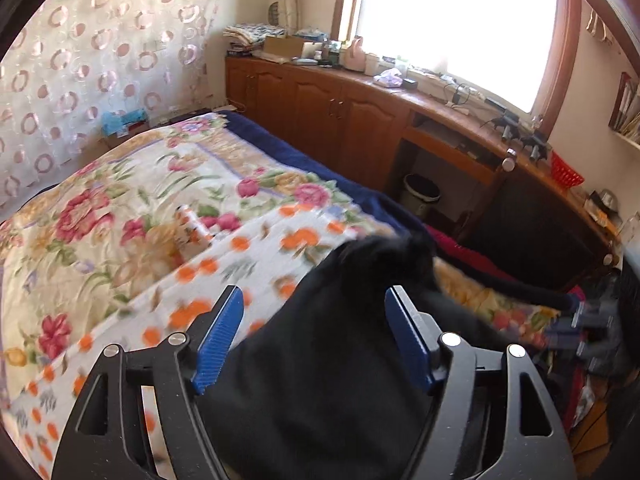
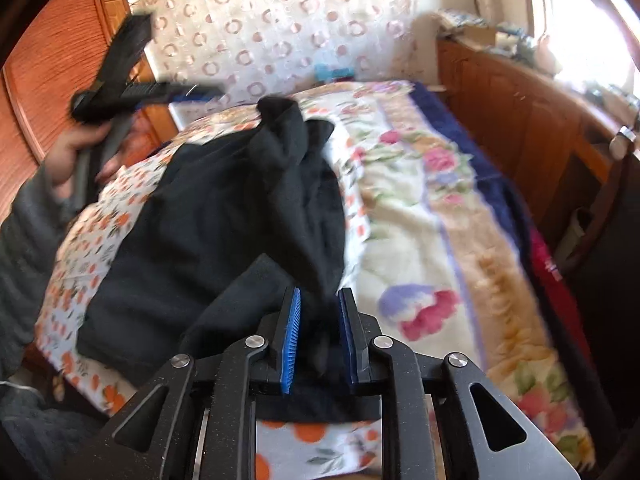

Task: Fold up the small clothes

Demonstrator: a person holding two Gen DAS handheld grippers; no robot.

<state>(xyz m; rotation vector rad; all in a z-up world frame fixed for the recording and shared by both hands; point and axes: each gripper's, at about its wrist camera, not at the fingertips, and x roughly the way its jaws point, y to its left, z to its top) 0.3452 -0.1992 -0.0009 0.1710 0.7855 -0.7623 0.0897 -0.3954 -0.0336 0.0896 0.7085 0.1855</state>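
Item: black garment (image 2: 224, 208), lying on the orange-print cloth (image 2: 88, 240) atop the bed (image 2: 420, 216), partly doubled over, still rumpled. Left gripper (image 1: 314, 336): jaws wide apart, holding nothing. Right gripper (image 2: 319, 336): jaws narrowly apart, garment's edge between them, grip unclear. Folding partway; smoothing and final folds remain.

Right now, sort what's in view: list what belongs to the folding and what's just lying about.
Job:
black garment
orange-print cloth under it
left gripper
right gripper

Lying about:
floral blanket
red basket
waste bin
cardboard box
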